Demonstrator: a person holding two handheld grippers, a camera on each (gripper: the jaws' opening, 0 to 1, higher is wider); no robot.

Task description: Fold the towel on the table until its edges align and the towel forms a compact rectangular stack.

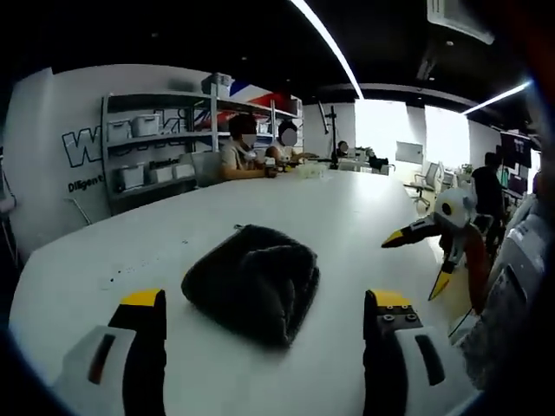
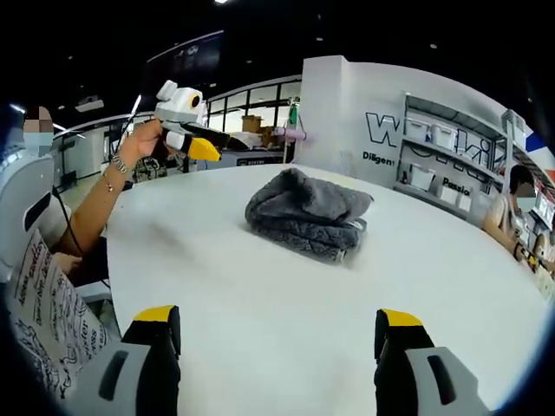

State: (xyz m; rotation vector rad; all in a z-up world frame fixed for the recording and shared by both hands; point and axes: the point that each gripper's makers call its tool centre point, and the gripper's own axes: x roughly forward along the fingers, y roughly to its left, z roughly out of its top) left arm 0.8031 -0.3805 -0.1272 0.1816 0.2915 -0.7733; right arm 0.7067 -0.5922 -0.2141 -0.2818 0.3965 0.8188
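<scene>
Looking across the white table [image 1: 260,217], I am seeing its near edge running out of sight under my tongs in both views, and its far rim curving off toward shelving [image 1: 156,147] and seated people whose detail I cannot make out. Open tabletop is lying on every side of the dark grey towel [image 1: 251,282], which is sitting bunched in a soft heap near the table's middle; from the right gripper view the towel [image 2: 308,212] is showing stacked layers at its near edge, but I cannot tell how its edges line up because the folds are hiding one another.

A person's patterned sleeve [image 2: 43,321] is crowding the lower left of the right gripper view, and part of a forearm is cut off behind it.

I am holding the left gripper [image 1: 264,312] released, its two yellow-tipped jaws standing wide apart just short of the towel, one to each side, touching nothing. The same left gripper [image 2: 204,143] is appearing raised above the far side of the table, held by a hand [image 2: 139,143].

I am keeping the right gripper [image 2: 276,325] released too, jaws spread over bare table, well apart from the towel and gripping nothing. It is also appearing as the right gripper [image 1: 425,256], lifted over the table's edge with jaws parted.
</scene>
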